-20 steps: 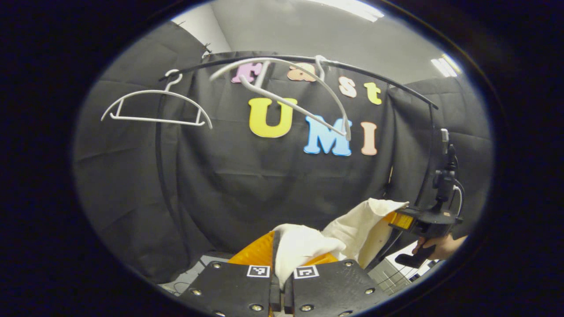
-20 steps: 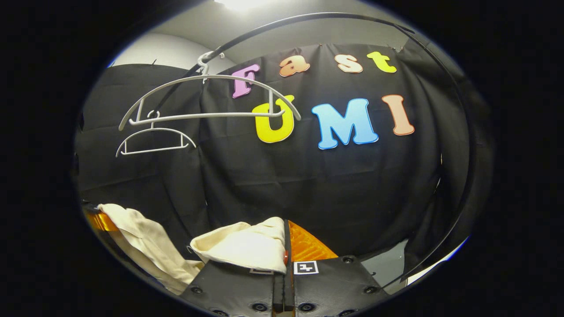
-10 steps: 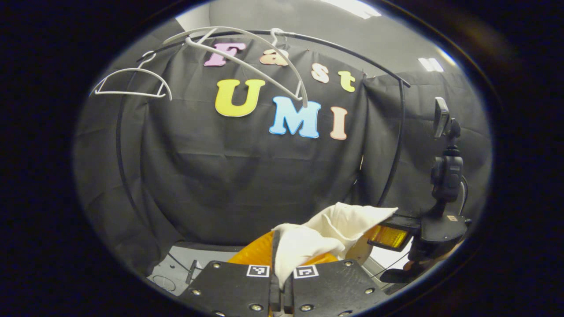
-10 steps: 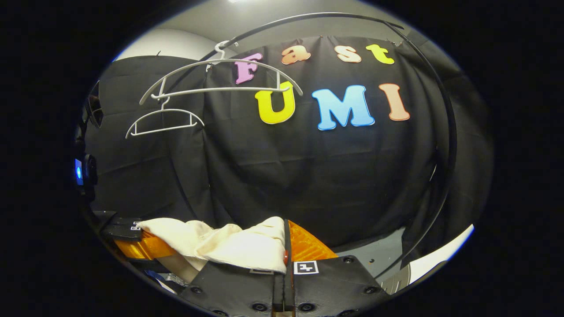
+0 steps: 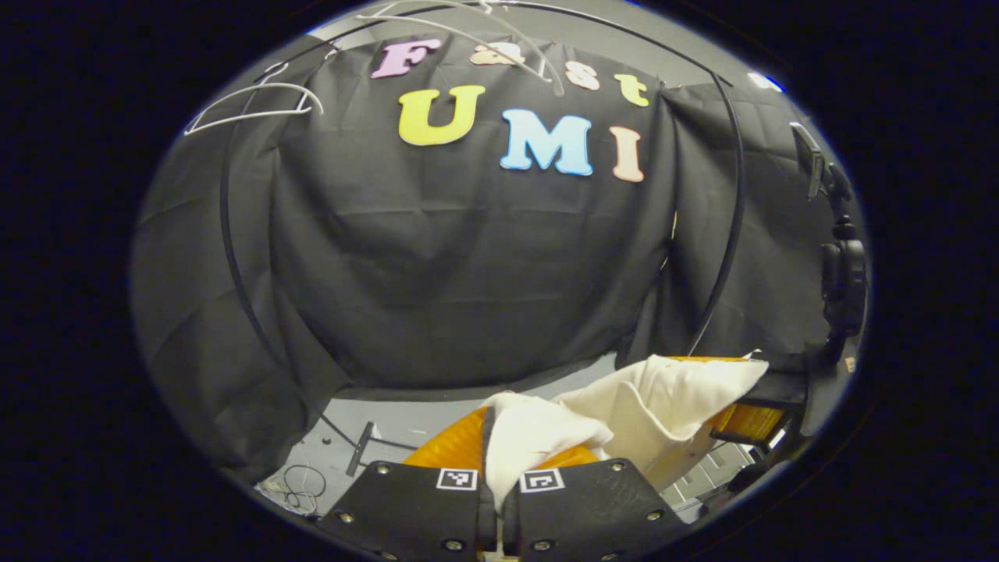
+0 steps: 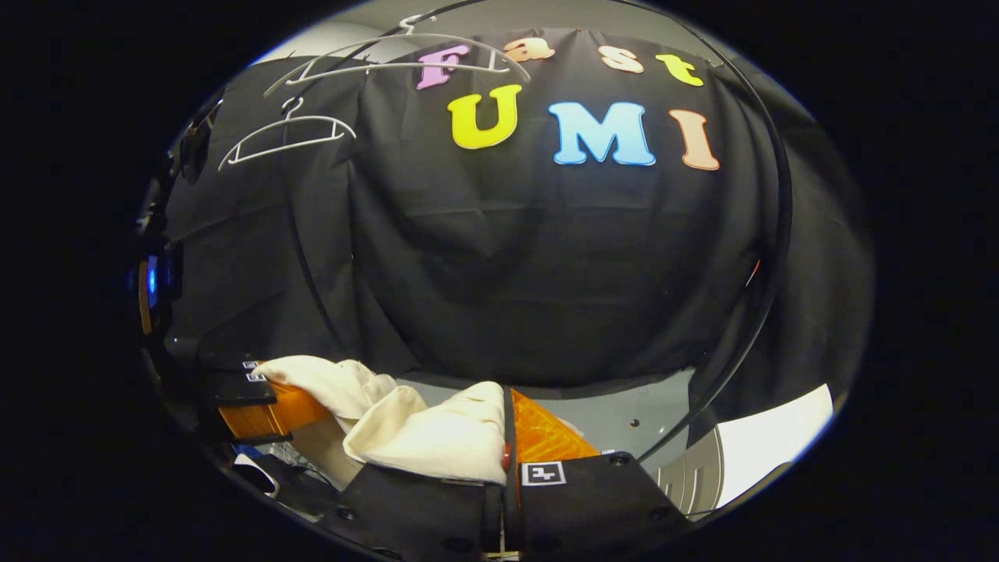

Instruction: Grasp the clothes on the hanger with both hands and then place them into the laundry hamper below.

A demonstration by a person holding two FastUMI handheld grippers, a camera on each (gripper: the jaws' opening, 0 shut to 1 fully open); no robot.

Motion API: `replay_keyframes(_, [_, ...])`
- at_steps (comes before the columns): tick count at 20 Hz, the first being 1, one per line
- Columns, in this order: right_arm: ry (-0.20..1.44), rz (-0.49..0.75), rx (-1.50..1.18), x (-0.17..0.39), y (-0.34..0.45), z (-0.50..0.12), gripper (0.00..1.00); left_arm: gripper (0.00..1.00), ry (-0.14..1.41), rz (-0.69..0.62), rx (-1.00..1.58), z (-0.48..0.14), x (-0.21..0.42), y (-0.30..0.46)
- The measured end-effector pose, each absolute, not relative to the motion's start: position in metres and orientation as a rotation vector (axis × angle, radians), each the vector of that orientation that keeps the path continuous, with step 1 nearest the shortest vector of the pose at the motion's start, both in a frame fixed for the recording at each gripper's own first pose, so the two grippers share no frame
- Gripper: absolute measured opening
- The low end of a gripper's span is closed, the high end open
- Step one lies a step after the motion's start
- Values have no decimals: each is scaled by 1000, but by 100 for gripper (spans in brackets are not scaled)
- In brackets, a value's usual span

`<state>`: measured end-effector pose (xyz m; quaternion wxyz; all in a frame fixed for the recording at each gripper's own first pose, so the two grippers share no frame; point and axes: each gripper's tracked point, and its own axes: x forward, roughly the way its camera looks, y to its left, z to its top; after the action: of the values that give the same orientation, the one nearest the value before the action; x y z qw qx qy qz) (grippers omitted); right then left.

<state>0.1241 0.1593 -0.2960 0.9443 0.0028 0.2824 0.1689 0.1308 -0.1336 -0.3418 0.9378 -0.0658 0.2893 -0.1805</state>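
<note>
A cream cotton garment (image 5: 663, 398) is held stretched sideways, well below the white plastic hangers (image 6: 289, 133), its ends pinched by the closed left gripper (image 5: 498, 468) and closed right gripper (image 6: 506, 453).

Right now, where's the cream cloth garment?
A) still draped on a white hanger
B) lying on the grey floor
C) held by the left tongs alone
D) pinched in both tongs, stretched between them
D: the cream cloth garment is pinched in the left tongs and runs across to the right tongs, while the white plastic hangers on the rail are bare.
</note>
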Motion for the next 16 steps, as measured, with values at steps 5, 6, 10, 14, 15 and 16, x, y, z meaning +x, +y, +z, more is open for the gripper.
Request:
replay_keyframes(5, [672, 305, -40, 99, 149, -346, 7, 6, 707, -334, -104, -391, 122, -130])
replay_keyframes(6, [697, 297, -45, 96, 147, -354, 7, 6, 735, -329, -98, -398, 118, -130])
replay_keyframes(10, [769, 281, -92, 75, 139, -371, 15, 22, 816, -345, -51, -420, 91, -128])
replay_keyframes(14, [819, 283, -94, 58, 131, -377, 57, 94, 779, -337, -11, -407, 81, -117])
replay_keyframes(15, [830, 276, -100, 55, 126, -375, 78, 96, 769, -336, -16, -402, 78, -115])
replay_keyframes(16, [827, 271, -101, 52, 126, -377, 100, 95, 764, -335, -16, -399, 75, -114])
